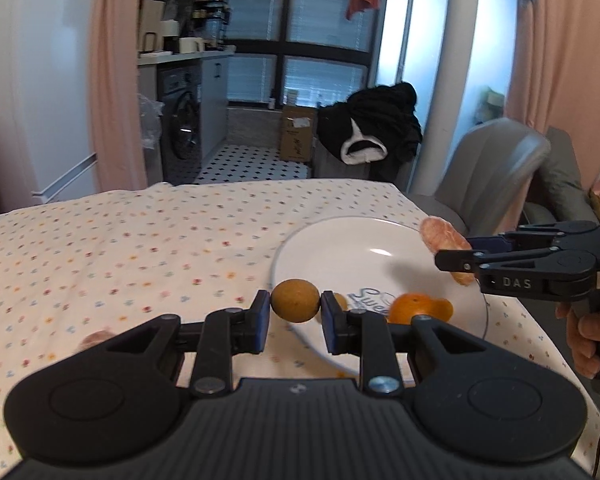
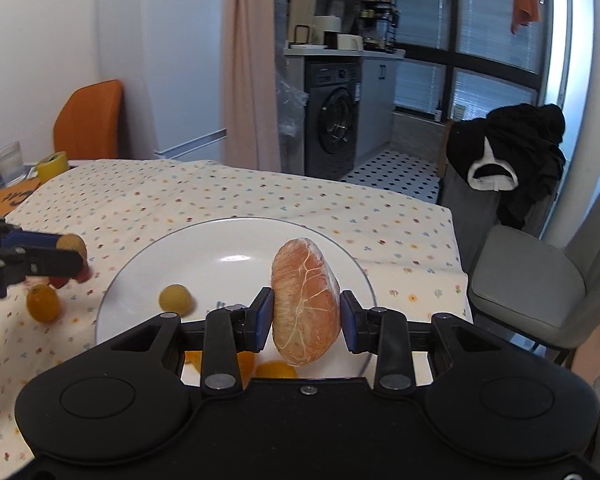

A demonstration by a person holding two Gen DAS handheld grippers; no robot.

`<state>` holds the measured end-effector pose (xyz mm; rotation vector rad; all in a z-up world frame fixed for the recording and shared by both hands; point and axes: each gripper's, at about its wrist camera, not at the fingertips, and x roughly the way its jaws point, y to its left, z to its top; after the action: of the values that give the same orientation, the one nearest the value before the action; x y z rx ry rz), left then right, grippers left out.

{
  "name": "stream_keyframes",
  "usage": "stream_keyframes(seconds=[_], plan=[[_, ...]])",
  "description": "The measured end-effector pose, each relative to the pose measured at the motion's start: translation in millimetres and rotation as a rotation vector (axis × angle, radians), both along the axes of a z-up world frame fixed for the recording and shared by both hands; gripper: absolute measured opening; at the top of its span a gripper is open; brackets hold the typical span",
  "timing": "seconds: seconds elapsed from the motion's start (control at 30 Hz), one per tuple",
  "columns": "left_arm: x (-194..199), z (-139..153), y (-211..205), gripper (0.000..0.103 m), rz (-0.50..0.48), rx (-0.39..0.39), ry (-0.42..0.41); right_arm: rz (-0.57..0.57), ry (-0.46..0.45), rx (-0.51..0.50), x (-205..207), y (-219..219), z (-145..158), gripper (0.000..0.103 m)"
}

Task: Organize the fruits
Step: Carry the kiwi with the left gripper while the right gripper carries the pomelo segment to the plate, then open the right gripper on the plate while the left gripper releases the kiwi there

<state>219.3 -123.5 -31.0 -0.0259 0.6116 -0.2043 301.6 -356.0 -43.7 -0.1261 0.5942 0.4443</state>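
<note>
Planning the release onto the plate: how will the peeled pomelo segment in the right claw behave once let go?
The pomelo segment looks soft, so hard squeezing may bruise it. Held on end, it will probably tip flat on the plate. Its wedge shape makes rolling unlikely.

You are in a home: behind the table under its flower-dotted cream tablecloth (image 2: 228, 196) stand a dark grey front-loading washing machine (image 2: 332, 120), a cluttered kitchen counter (image 2: 340, 53) above it, and pale pink curtains (image 2: 248, 64) beside it.
</note>
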Motion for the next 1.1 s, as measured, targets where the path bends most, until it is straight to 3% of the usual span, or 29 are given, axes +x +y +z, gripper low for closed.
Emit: stream_keyframes(seconds=[0.23, 0.57, 0.93, 1.1], plan=[[11.2, -10.9, -17.2, 0.026, -0.027, 0.011, 0.024, -0.01, 0.018, 0.027, 1.5, -8.7, -7.4, 0.034], [19.8, -22.9, -27.8, 0.026, -0.031, 0.024, 0.052, -0.054, 0.01, 0.125, -11.6, -33.2, -4.6, 0.046], [11.4, -14.5, -16.7, 0.03, 0.003, 0.023, 0.035, -0.098, 0.02, 0.222, -22.2, -50.7, -3.8, 0.047], [4.7, -9.2, -0.3, 0.04, 0.038, 0.002, 0.023, -0.096, 0.029, 0.233, -25.6, -46.7, -3.2, 0.047]])
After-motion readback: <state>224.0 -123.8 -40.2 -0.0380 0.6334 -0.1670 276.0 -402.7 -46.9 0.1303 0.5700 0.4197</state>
